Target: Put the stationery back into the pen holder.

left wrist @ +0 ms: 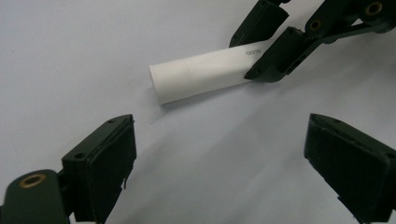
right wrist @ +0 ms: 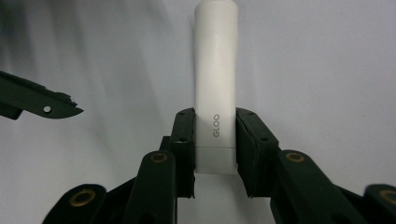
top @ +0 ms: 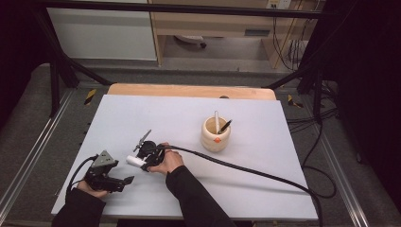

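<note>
Nearest, at the table's front edge, the left gripper (top: 126, 180) rests low with its black jaws spread wide and nothing between them, aimed at a white cylindrical glue stick marked GLOO (left wrist: 203, 74) lying on the pale grey tabletop (top: 265, 189). Just beside it, the right gripper (right wrist: 215, 149) has both jaws pressed against the tube's far end, pinching it at the label. Further back, well apart, stands a round light-wood pen holder (top: 215, 135) with a white pen (top: 216, 121) and a black pen (top: 224, 126) inside.
</note>
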`<action>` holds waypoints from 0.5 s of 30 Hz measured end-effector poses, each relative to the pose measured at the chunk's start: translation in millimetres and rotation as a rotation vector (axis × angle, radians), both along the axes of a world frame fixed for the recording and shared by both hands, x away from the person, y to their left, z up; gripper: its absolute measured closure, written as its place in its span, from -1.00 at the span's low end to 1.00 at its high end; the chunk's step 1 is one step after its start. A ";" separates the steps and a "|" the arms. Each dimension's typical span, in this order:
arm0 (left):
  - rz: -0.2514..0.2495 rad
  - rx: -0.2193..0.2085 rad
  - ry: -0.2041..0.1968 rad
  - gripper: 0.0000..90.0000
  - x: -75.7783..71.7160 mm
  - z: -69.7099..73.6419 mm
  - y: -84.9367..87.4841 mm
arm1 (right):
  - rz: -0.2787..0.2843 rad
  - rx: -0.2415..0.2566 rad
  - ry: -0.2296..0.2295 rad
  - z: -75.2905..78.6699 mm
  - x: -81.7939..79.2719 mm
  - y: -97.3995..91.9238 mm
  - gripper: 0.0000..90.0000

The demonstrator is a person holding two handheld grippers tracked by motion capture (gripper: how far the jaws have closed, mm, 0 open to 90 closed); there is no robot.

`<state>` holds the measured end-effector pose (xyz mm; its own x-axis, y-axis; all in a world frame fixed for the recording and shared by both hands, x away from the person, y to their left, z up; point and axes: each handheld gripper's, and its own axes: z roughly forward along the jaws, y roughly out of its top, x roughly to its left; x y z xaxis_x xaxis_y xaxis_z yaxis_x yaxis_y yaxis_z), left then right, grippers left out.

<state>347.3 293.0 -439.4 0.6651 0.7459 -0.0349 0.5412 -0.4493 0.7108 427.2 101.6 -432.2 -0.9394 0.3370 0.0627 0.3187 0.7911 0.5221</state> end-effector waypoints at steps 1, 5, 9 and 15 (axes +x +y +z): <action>0.000 0.001 0.000 -0.79 0.0 0.0 0.0 | -0.004 -0.003 0.001 0.3 0.0 0.2 0.57; -0.001 0.001 0.000 -0.79 0.0 0.0 0.0 | -0.013 -0.007 0.011 1.1 0.5 0.2 0.59; -0.002 0.000 0.000 -0.79 -0.2 0.0 -0.2 | -0.025 -0.008 0.032 1.8 1.7 -0.3 0.59; -0.005 0.002 -0.002 -0.79 -0.4 0.1 -0.2 | -0.032 -0.005 0.061 3.3 2.9 -1.3 0.60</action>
